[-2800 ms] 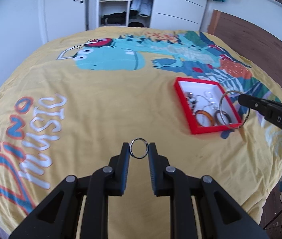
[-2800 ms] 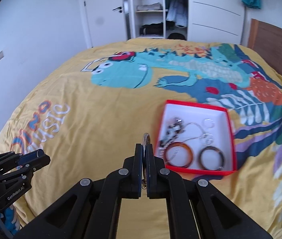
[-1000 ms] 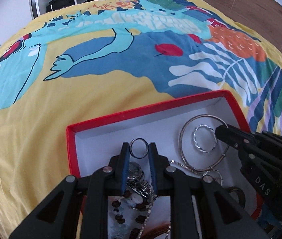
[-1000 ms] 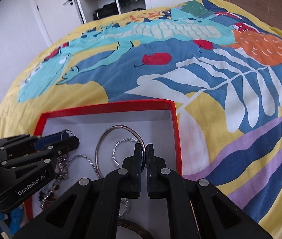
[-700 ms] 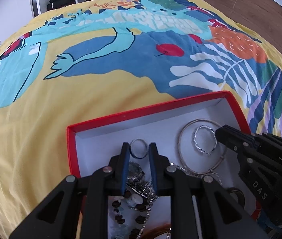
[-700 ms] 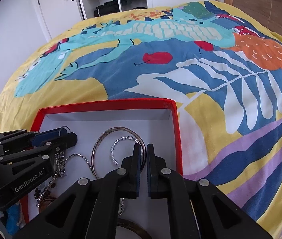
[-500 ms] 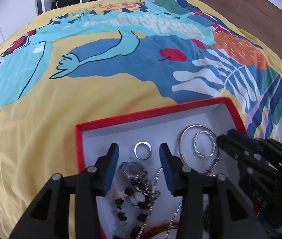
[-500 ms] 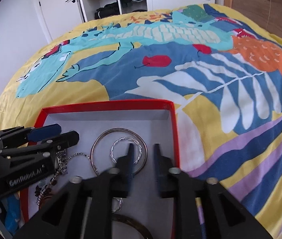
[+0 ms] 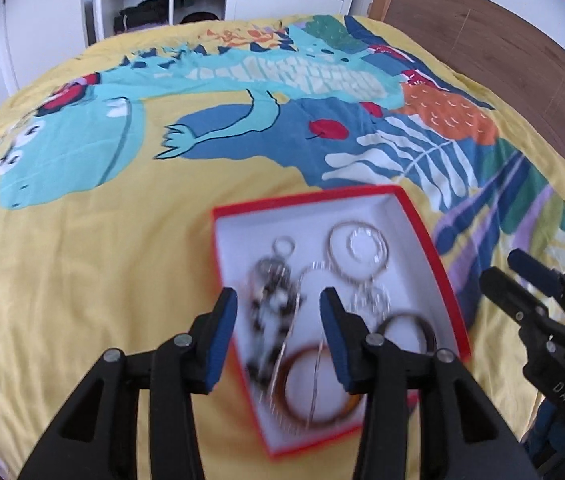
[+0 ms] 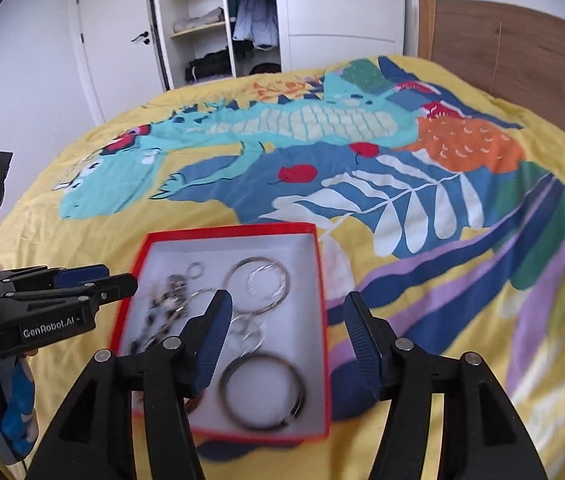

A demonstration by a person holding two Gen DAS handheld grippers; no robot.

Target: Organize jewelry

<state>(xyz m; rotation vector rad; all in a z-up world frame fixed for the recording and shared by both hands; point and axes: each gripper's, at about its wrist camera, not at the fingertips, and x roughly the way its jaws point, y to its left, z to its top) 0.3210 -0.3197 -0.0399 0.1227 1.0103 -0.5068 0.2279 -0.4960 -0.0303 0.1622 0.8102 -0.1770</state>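
Note:
A red box with a white inside lies on the bed and holds the jewelry; it also shows in the right wrist view. In it lie a small silver ring, a large silver bangle around a twisted ring, a beaded piece with a watch, a brown bangle and a dark bangle. My left gripper is open and empty above the box's near left part. My right gripper is open and empty above the box's near right side.
The box sits on a yellow dinosaur-print bedspread. A wooden headboard runs along the right. White wardrobes with an open shelf section and a door stand at the far wall.
Both grippers have opened and let go: the small ring and the large bangle now lie in the box. Both grippers have drawn back and up from the box.

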